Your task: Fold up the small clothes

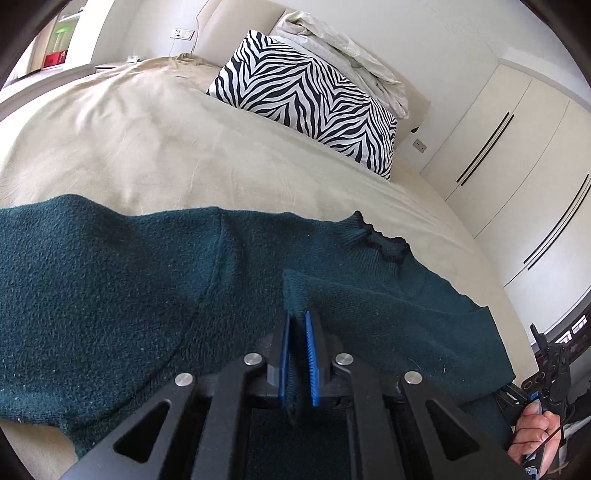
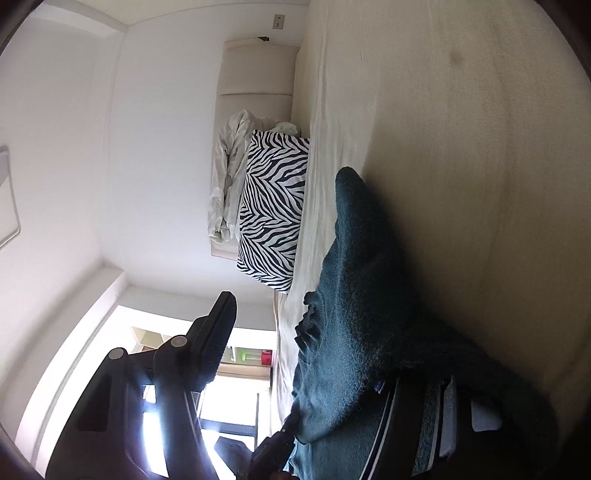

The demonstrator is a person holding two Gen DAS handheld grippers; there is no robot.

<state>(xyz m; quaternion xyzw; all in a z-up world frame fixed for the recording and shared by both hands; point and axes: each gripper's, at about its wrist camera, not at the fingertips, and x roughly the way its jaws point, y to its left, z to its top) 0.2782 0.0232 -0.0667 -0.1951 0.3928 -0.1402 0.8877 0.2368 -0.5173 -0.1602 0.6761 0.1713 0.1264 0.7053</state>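
Teal knit sweater [image 1: 110, 288] edge may slip from the clamped left gripper [image 1: 298, 325]; right gripper [image 2: 325, 369] gapes wide, holding nothing.

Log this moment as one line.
left tongs: shut on green sweater | right tongs: open | surface: beige bed

A big bed with a soft beige cover [image 1: 155, 147] fills most of the left view. A black-and-white zebra-striped pillow [image 1: 310, 99] leans at its head. Behind the pillow sits a crumpled white blanket [image 1: 343, 55], against a padded cream headboard [image 1: 229, 33]. Tall cream cupboard doors with long dark handles [image 1: 517, 155] stand near the bed. A bright window [image 2: 236, 398] shows in the right view.
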